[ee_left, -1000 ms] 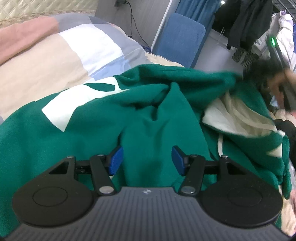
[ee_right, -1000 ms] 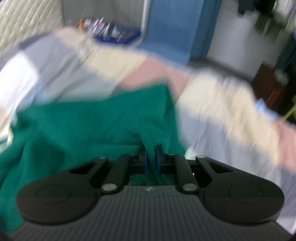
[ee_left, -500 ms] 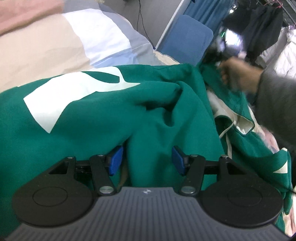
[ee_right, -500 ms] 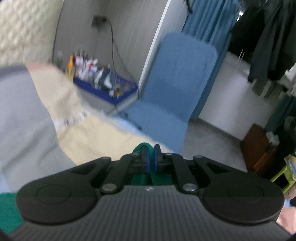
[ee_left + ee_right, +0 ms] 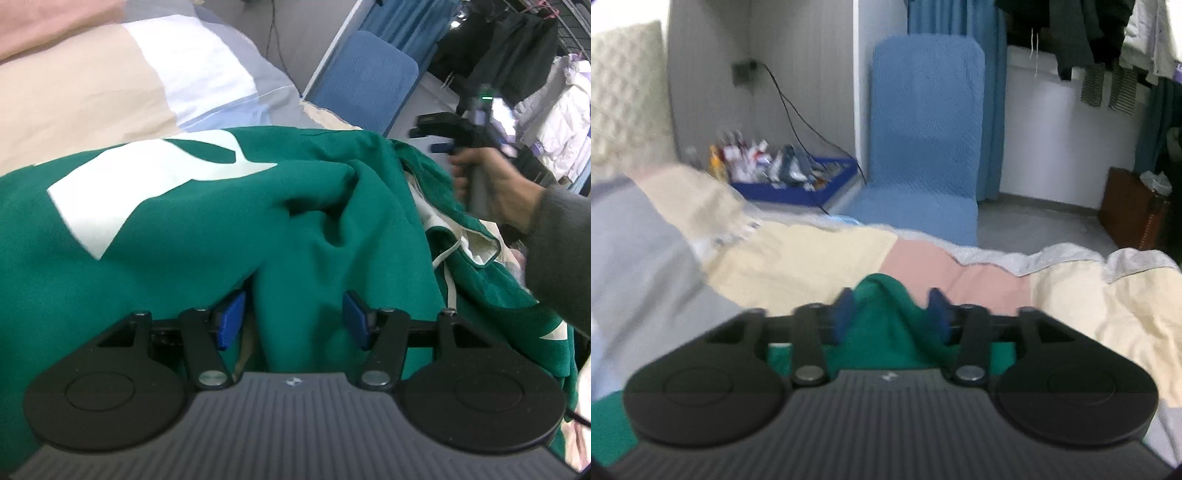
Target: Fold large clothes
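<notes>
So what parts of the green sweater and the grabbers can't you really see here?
- Green sweater, left wrist view: its near edge is hidden under the left gripper; its right side is cut off by the picture edge and the sleeve.
- Green sweater, right wrist view: only a small bump shows; the gripper body covers the rest.
- Right gripper: blurred while its jaws are opening, so contact with the cloth between them is unclear.
</notes>
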A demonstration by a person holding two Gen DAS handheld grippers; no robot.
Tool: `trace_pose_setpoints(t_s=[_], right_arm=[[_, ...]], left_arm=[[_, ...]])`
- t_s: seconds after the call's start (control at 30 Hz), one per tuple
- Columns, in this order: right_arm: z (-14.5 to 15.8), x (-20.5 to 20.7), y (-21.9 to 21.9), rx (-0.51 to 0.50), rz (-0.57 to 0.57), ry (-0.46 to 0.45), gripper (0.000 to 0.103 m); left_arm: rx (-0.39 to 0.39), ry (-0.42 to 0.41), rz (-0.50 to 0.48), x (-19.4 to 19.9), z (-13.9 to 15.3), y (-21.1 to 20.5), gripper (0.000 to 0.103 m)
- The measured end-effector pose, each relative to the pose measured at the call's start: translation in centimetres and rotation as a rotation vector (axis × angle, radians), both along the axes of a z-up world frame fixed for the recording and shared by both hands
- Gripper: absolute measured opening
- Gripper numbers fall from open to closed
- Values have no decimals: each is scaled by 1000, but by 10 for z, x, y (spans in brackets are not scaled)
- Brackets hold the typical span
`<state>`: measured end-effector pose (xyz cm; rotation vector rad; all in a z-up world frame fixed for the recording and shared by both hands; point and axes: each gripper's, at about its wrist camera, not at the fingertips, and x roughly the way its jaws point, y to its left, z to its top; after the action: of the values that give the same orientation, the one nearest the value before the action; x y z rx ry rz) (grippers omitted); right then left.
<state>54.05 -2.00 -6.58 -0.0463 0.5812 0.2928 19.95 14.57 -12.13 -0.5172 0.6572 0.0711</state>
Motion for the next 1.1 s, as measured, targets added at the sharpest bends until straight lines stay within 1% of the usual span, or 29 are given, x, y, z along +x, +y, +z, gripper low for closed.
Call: trace_pose_setpoints(t_s=[0.1,0.17,0.23,0.33,0.4,0.43,0.47,0.5,0.53,0.57,0.6,0.63,0.67,0.7,0.73,0.77,0.8,0.87,0.9,0.93,0.97,1.0,1.03,1.07,1.1], right_arm=[[21,-27,-19,14,-1,18,53],[31,-40,-34,28,-17,32,55],[36,-49,-48,46,-27,68,75],[33,-61,-62,70,-69,83,80],[23,-63,-69,97,-71,147,80],[17,-62,-69,85,-79,172,80],[11,-62,-67,42,-102,188,80],[2,-63,-66,-29,-150,199,80],[-3,-63,-67,-72,-195,200,80],[-4,-66,-70,-94,-221,186,80],[-4,-72,-74,-115,-232,136,80],[-4,-78,-79,-125,-223,95,80],[-6,-82,-86,-122,-224,79,81],[-10,-83,-96,-102,-243,95,83],[-15,-83,-107,-59,-258,141,84],[-22,-82,-119,5,-266,200,84],[-30,-82,-130,91,-275,261,83],[-45,-82,-145,248,-258,366,85],[-50,-84,-146,287,-232,384,86],[-51,-86,-143,277,-204,368,85],[-50,-88,-135,236,-161,339,85],[-47,-89,-126,194,-122,320,73],[-42,-89,-115,143,-72,302,54],[-36,-88,-105,88,-33,287,45],[-30,-88,-92,25,-2,264,28]], left_arm=[[-30,10,13,-5,7,0,63],[-20,19,9,-12,15,-4,63],[-22,6,11,-25,22,-7,63],[-22,-12,12,-37,29,-12,63],[-14,-17,14,-38,32,-14,63],[-12,-20,12,-37,32,-14,63],[-9,-24,13,-36,31,-13,63],[-9,-19,16,-34,28,-12,63],[-14,-5,18,-31,25,-10,63],[-28,7,19,-27,20,-8,63],[-41,14,20,-24,16,-6,63],[-51,25,21,-22,12,-4,63],[-63,34,21,-18,8,-3,63],[-72,37,22,-15,6,-2,63],[-82,40,21,-13,4,-2,63],[-90,40,19,-11,3,-2,63],[-88,41,16,-10,3,-3,63],[-71,44,9,-9,2,-6,63],[-65,45,8,-10,2,-7,63],[-62,45,6,-11,3,-8,63],[-58,42,3,-12,3,-10,63],[-51,38,2,-13,4,-11,63],[-37,38,3,-13,5,-13,63],[-24,40,3,-14,6,-15,63],[-19,42,3,-14,6,-16,63]])
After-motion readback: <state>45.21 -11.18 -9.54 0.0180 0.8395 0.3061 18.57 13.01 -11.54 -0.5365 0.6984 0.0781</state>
